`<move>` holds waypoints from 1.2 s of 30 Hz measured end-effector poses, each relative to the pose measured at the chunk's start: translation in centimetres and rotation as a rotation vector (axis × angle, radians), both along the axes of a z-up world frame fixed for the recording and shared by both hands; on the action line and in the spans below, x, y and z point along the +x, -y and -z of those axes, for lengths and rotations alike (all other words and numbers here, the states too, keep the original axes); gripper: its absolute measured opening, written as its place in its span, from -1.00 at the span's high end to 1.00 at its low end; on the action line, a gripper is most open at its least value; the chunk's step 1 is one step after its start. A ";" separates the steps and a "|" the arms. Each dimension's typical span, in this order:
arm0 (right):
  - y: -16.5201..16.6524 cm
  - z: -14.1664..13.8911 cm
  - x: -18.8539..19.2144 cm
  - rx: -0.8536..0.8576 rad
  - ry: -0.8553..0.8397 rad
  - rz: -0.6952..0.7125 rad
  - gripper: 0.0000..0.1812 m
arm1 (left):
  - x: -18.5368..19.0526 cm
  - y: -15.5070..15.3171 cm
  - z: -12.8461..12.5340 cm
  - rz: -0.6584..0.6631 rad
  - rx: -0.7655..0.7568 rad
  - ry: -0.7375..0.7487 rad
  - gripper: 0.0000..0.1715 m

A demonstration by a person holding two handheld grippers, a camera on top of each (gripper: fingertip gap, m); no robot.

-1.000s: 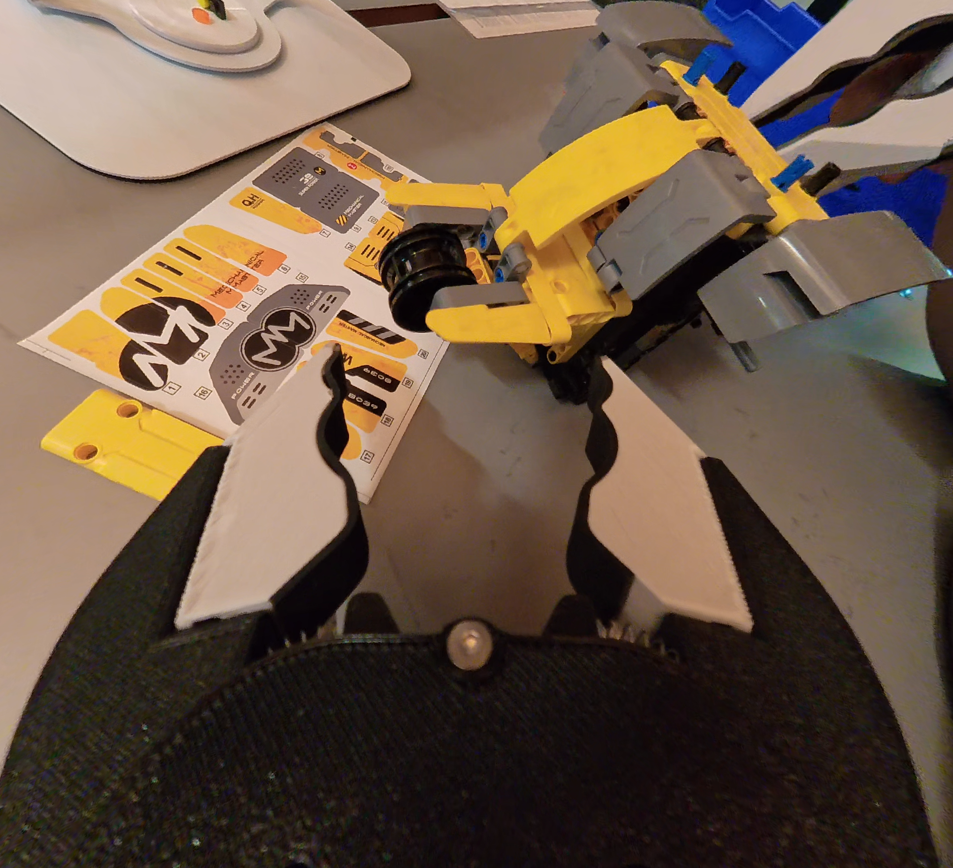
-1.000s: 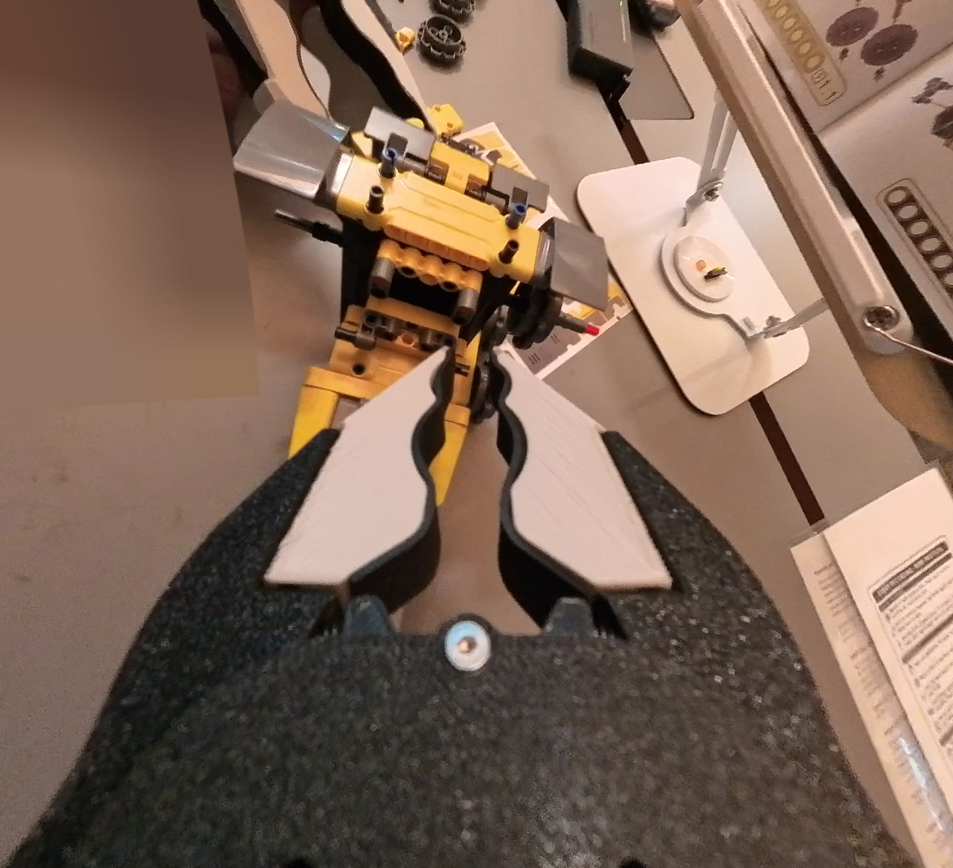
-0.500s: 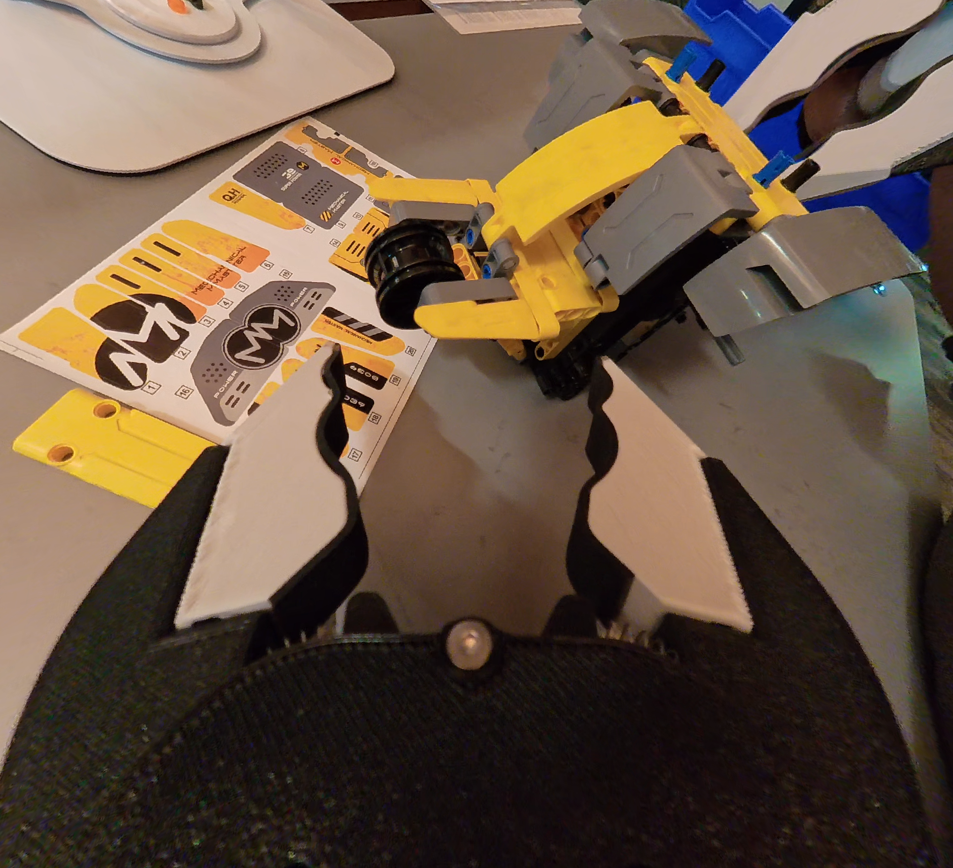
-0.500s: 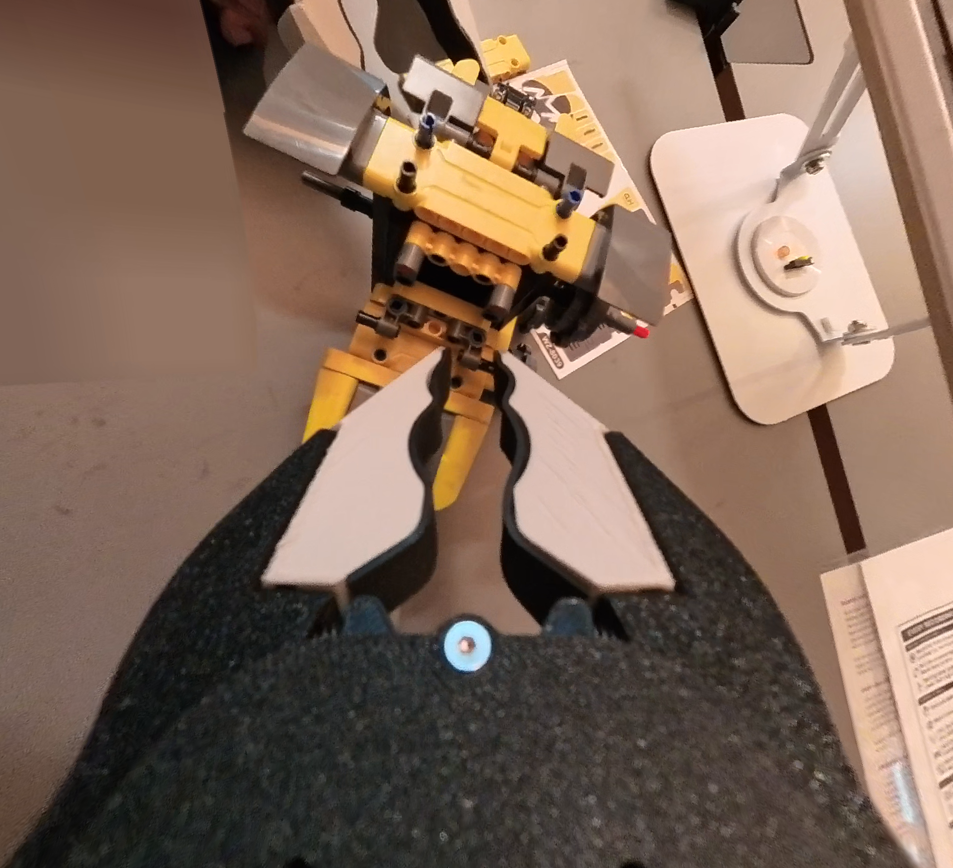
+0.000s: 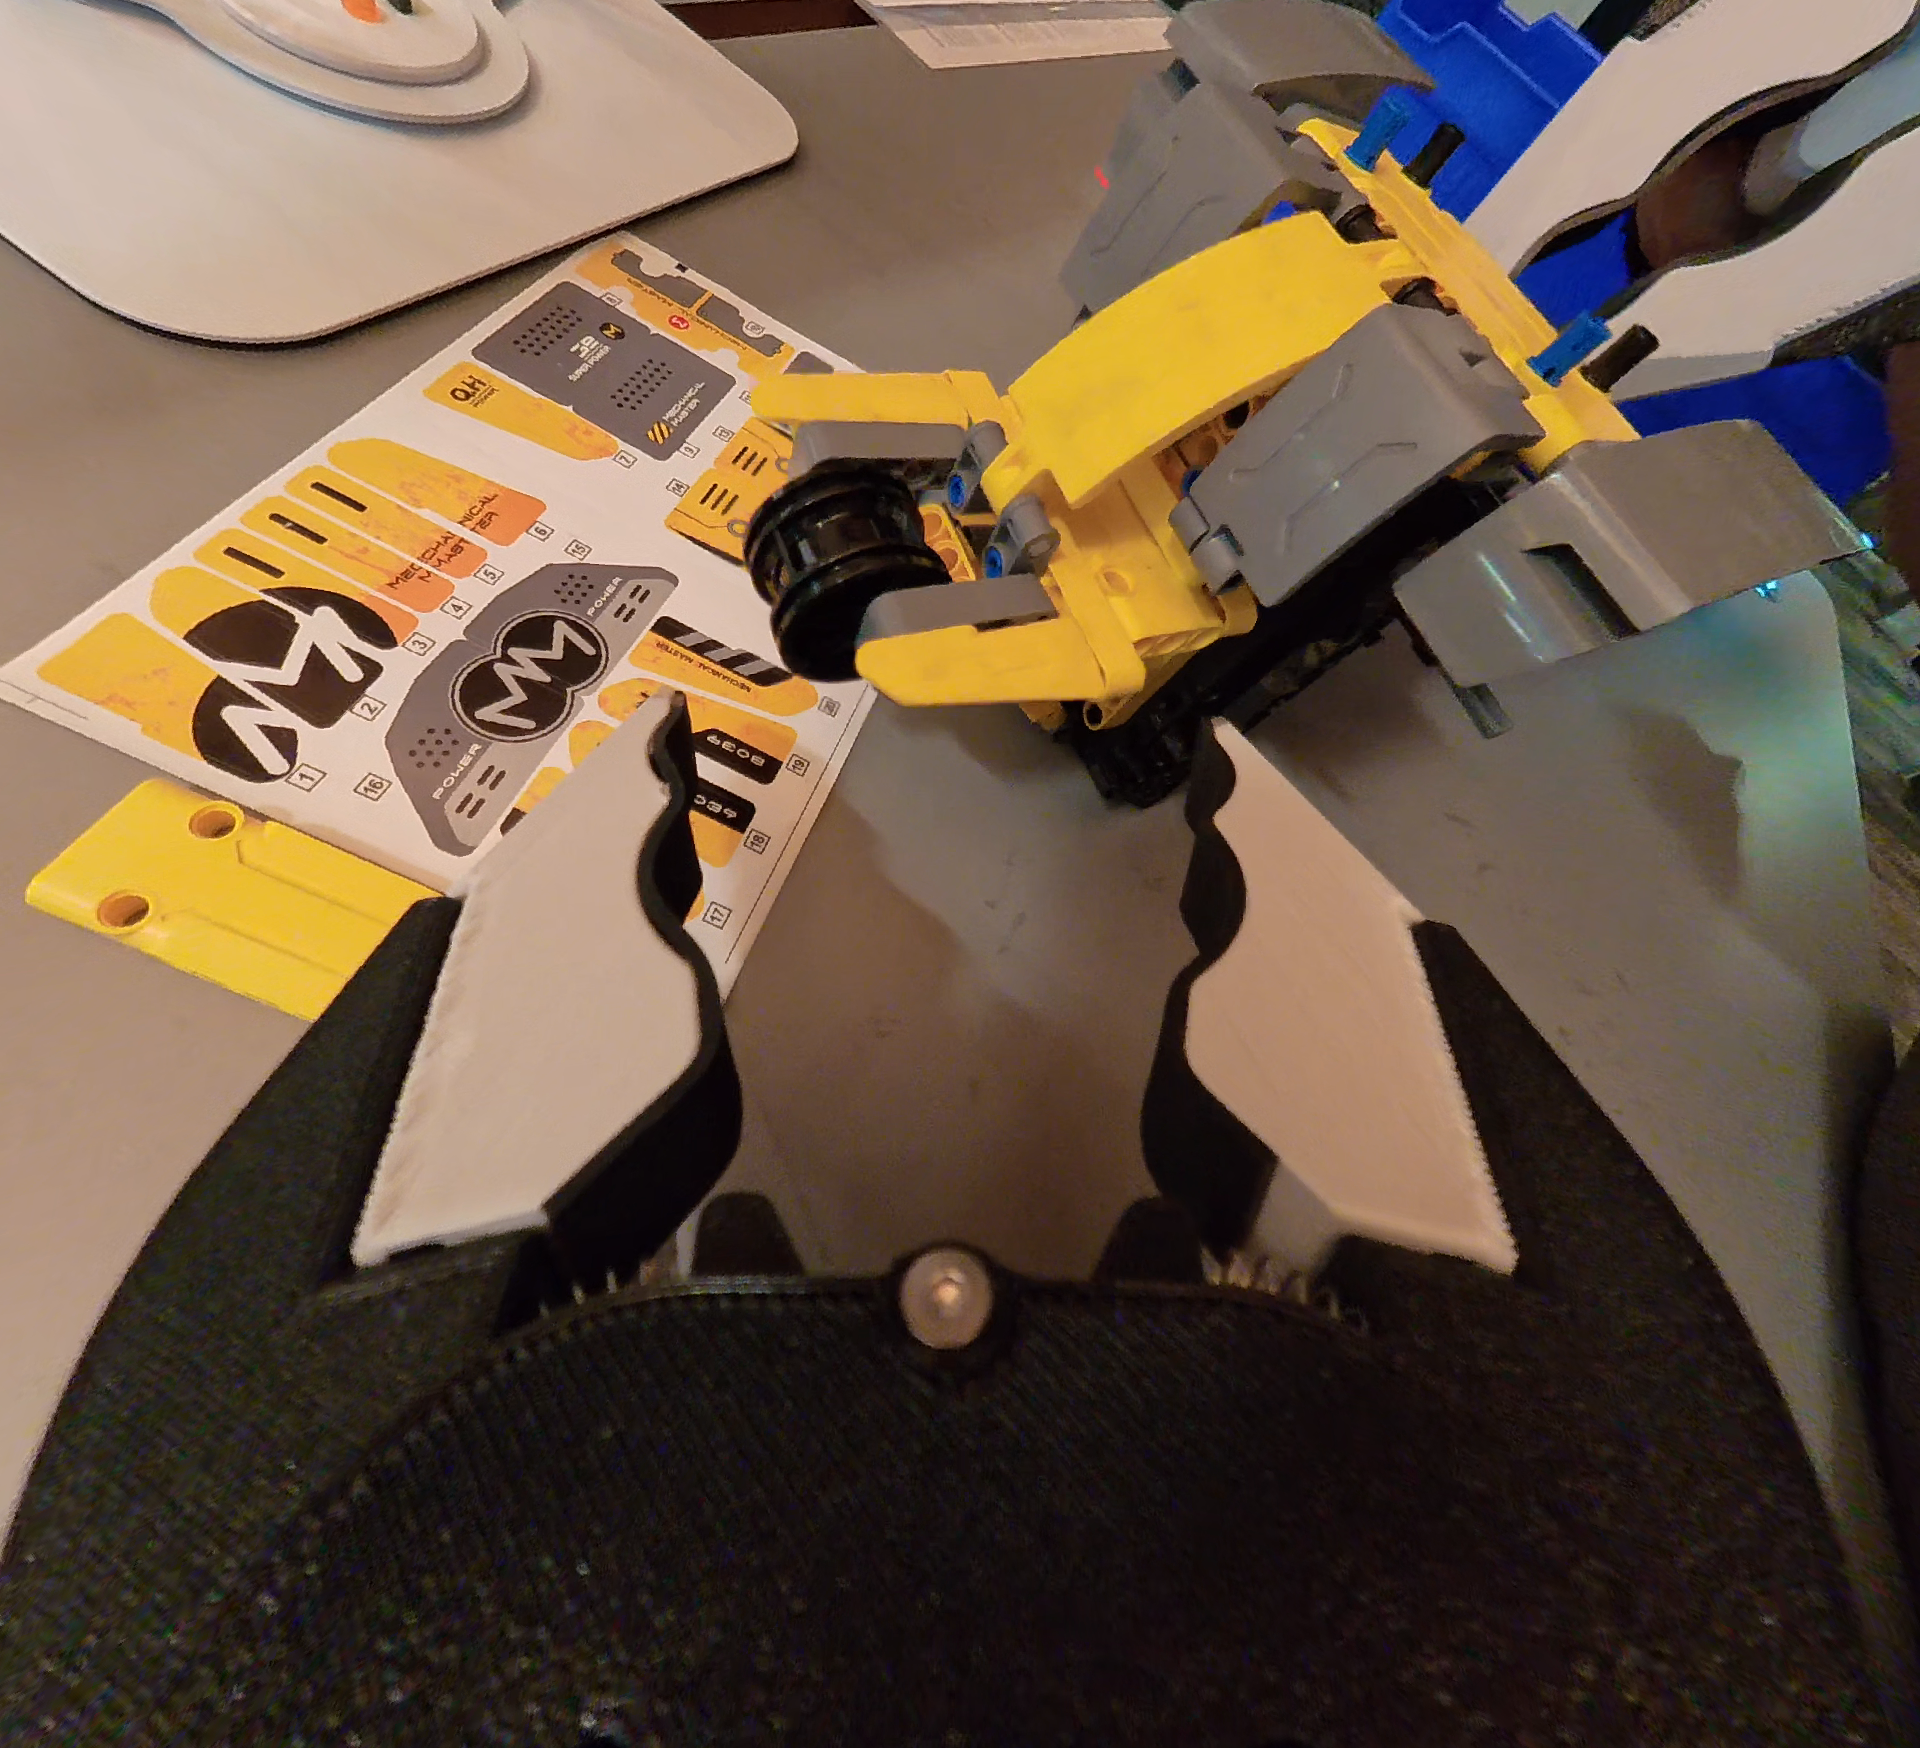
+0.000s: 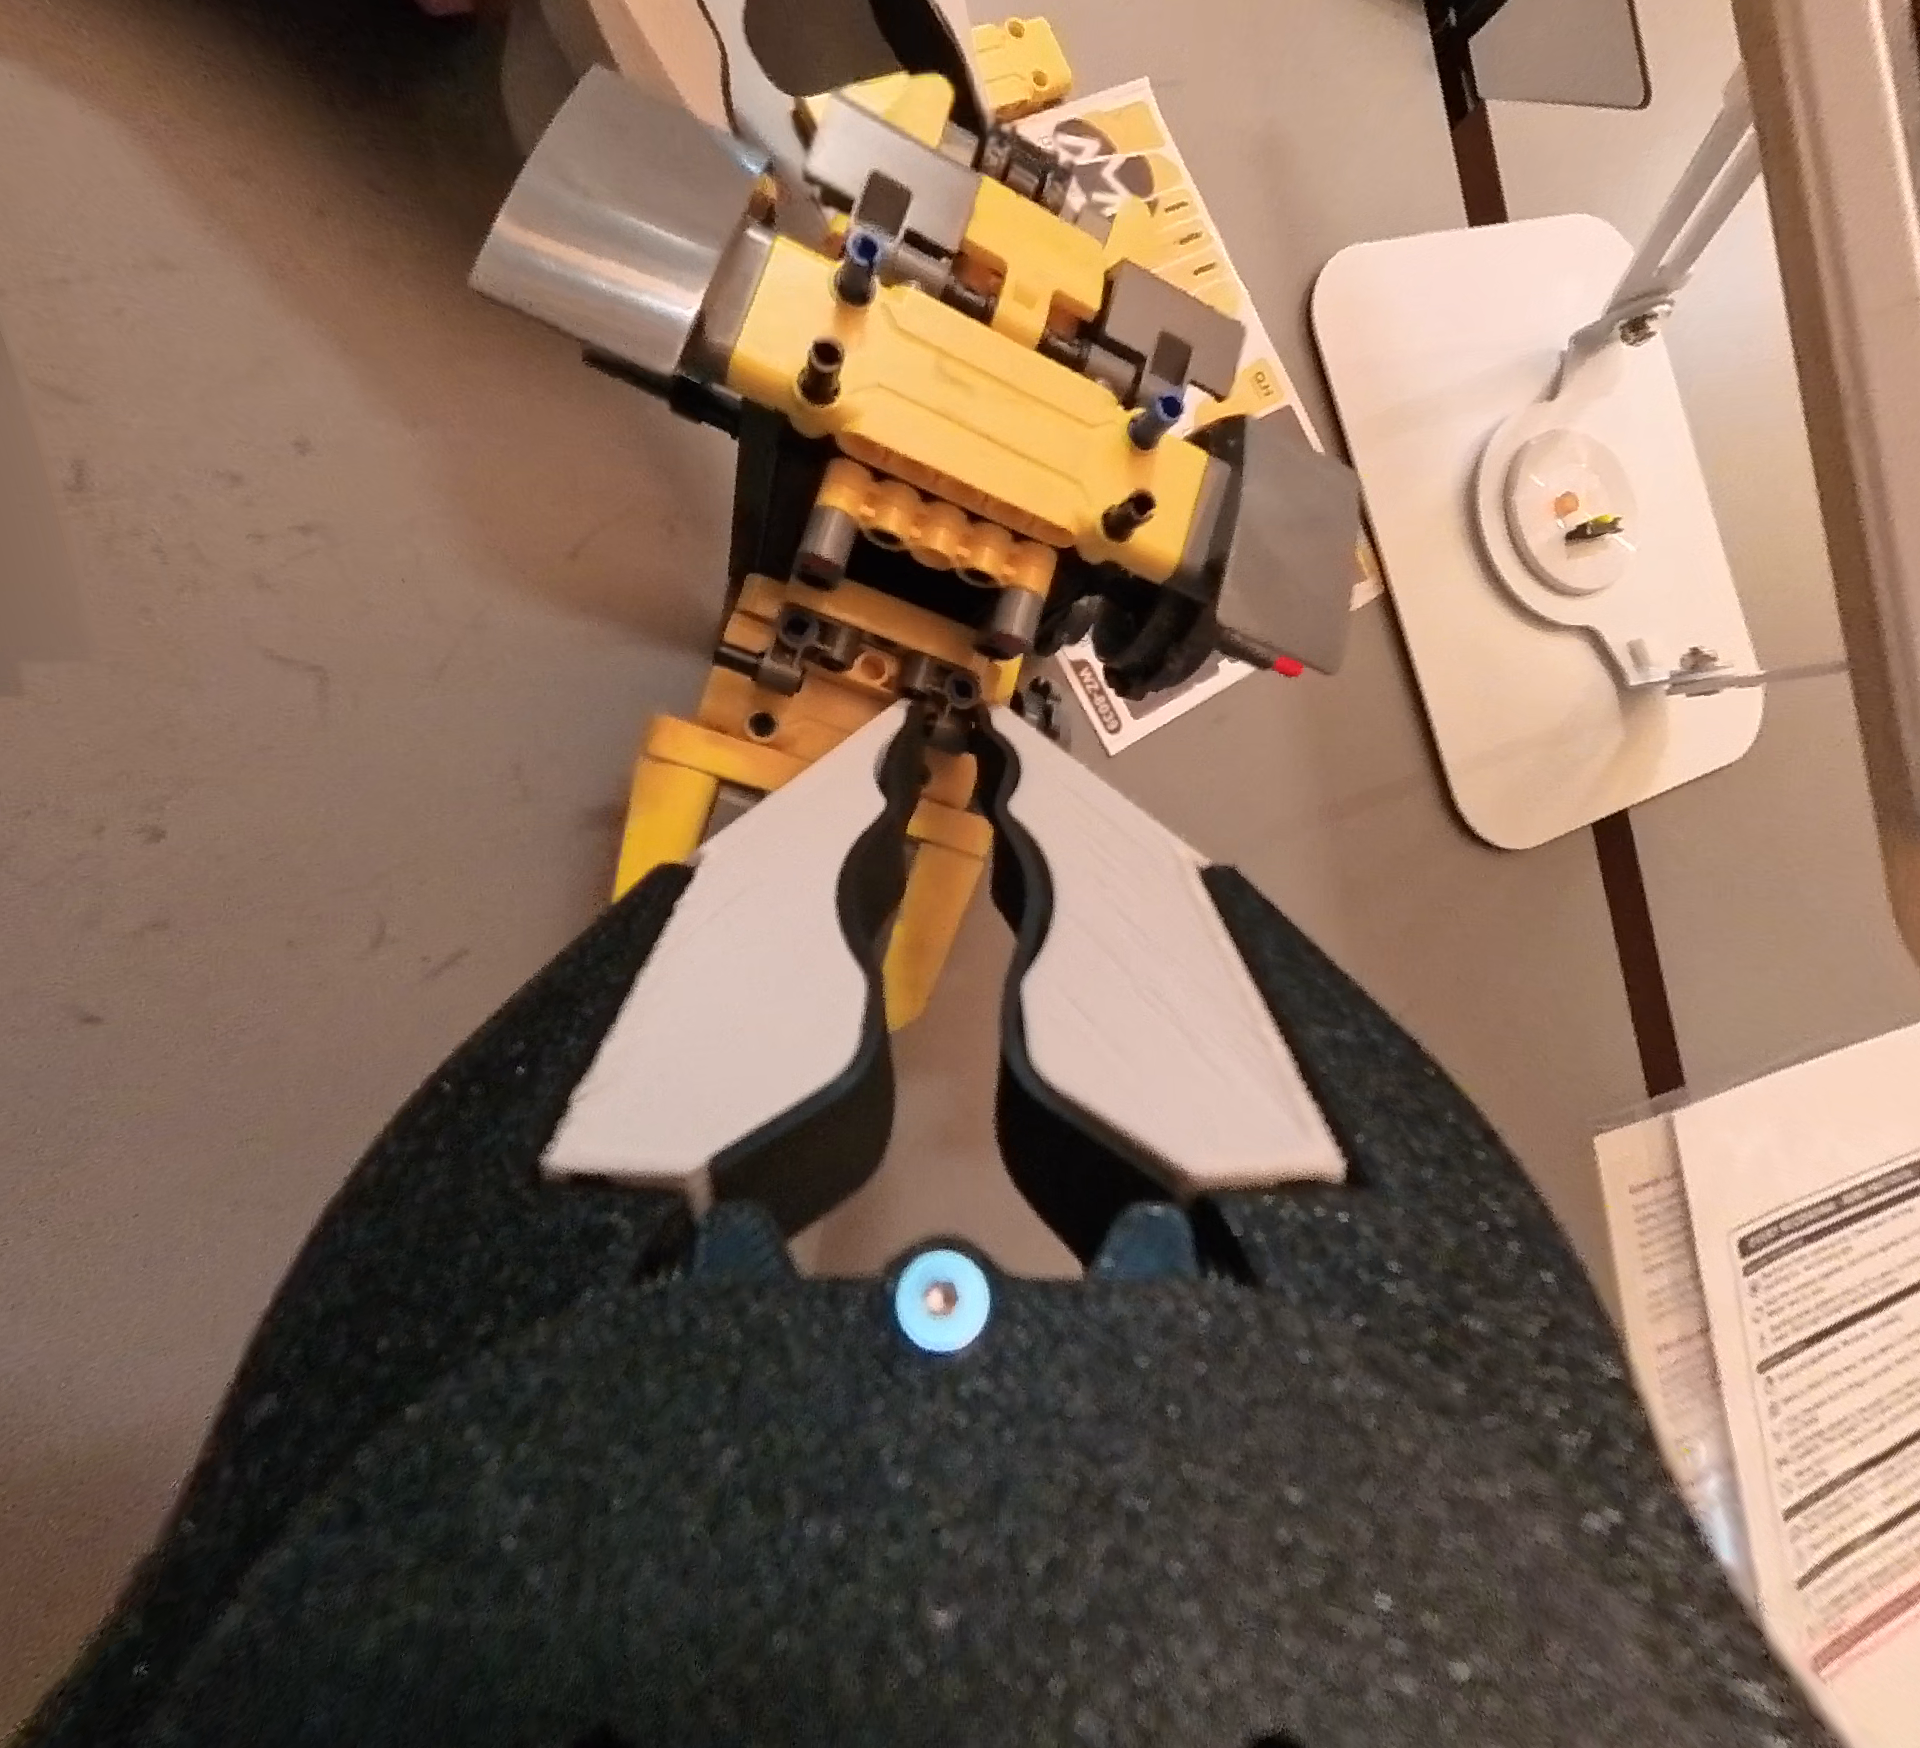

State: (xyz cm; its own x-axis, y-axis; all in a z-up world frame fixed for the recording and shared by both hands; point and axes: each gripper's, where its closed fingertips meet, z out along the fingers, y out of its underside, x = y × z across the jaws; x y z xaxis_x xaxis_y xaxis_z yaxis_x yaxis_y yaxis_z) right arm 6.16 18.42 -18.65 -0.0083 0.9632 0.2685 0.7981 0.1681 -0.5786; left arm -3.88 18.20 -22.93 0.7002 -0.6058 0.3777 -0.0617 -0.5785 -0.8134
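A yellow and grey brick-built vehicle model point(image 5: 1195, 410) stands on the grey table point(image 5: 987, 950), with a black wheel point(image 5: 831, 566) at its front. My left gripper point(image 5: 935, 732) is open and empty just in front of the model, its right fingertip next to the model's black underside. It also shows at the top of the right wrist view point(image 6: 790, 36), astride the model's far end. My right gripper point(image 6: 945, 722) is shut on the rear end of the model point(image 6: 966, 441), a yellow beam between its fingers. Its fingers point(image 5: 1714, 140) show at the model's far end in the left wrist view.
A sticker sheet point(image 5: 468, 576) lies left of the model, a flat yellow panel point(image 5: 208, 898) beside it. A white lamp base point(image 5: 312, 88) stands behind; it also shows in the right wrist view point(image 6: 1507, 503). A blue bin point(image 5: 1486, 36) and printed sheets point(image 6: 1818, 1335) lie nearby.
My right gripper has moved in over the model's rear and its fingers have narrowed onto it. My left gripper has stayed open and come slightly nearer the model's front.
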 end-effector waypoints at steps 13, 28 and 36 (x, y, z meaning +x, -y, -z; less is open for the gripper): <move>-0.1 0.0 0.1 0.007 0.042 0.026 0.92 | 0.0 0.0 -0.1 0.000 -0.002 0.007 -0.08; 0.5 -0.2 0.1 0.122 -0.018 0.048 0.87 | 0.0 0.1 -0.1 0.003 -0.003 0.007 -0.08; 0.2 -1.5 0.8 0.003 -0.329 0.177 0.71 | 0.0 0.0 0.1 0.000 -0.010 -0.003 -0.08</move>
State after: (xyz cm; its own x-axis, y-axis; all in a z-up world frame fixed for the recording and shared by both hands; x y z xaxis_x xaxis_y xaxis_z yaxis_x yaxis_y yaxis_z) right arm 6.99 18.23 -17.14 0.2461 0.9411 0.2320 0.5862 0.0462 -0.8089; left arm -3.85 18.20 -23.03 0.7015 -0.6021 0.3813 -0.0641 -0.5862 -0.8076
